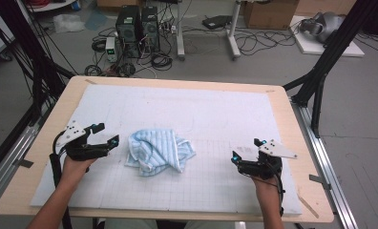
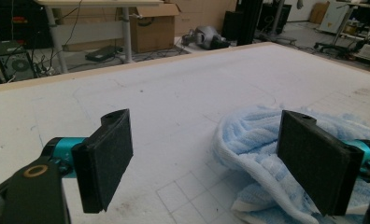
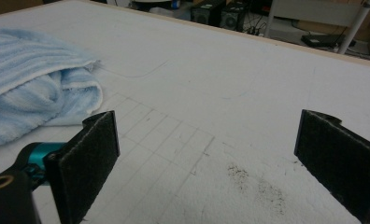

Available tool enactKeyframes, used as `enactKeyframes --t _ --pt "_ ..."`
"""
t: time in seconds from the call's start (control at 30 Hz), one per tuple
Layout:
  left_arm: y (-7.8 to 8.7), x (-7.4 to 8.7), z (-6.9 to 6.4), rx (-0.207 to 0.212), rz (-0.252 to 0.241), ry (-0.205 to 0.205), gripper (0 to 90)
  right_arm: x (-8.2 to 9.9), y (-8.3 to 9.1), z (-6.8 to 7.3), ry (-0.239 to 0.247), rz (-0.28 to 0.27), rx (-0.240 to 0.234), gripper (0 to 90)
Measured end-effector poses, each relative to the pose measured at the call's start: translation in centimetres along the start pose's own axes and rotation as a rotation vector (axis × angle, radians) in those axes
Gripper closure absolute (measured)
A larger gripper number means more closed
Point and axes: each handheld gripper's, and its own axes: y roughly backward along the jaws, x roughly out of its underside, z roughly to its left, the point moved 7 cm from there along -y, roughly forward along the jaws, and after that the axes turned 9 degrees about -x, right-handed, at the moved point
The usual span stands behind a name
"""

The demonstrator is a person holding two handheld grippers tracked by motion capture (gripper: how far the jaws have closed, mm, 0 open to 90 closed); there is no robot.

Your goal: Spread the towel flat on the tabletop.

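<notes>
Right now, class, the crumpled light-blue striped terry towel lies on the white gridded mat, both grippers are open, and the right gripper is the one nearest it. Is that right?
Not quite: the left gripper is nearest the crumpled light-blue striped terry towel, as the high view shows. The right gripper is farther off. Both are open, and the towel lies on the white gridded mat.
</notes>
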Motion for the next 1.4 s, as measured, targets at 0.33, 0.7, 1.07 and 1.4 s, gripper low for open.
enactKeyframes --t 0.33,0.7,1.07,1.4 --pt "-0.3 0.0 -0.2 0.007 0.006 -0.001 19.1 0.1 0.0 0.1 -0.006 0.003 -0.004 5.8" --pt "-0.5 -0.2 -1.2 0.035 0.008 -0.011 19.2 0.3 -0.9 0.6 -0.009 0.023 -0.044 5.8" --pt "-1.3 0.3 -4.6 0.166 0.064 -0.052 24.2 0.4 -1.6 1.6 0.007 0.057 -0.067 6.0" --pt "-3.9 2.3 -7.3 0.126 0.220 -0.121 20.0 0.6 -2.0 1.8 0.004 0.064 -0.078 5.9"
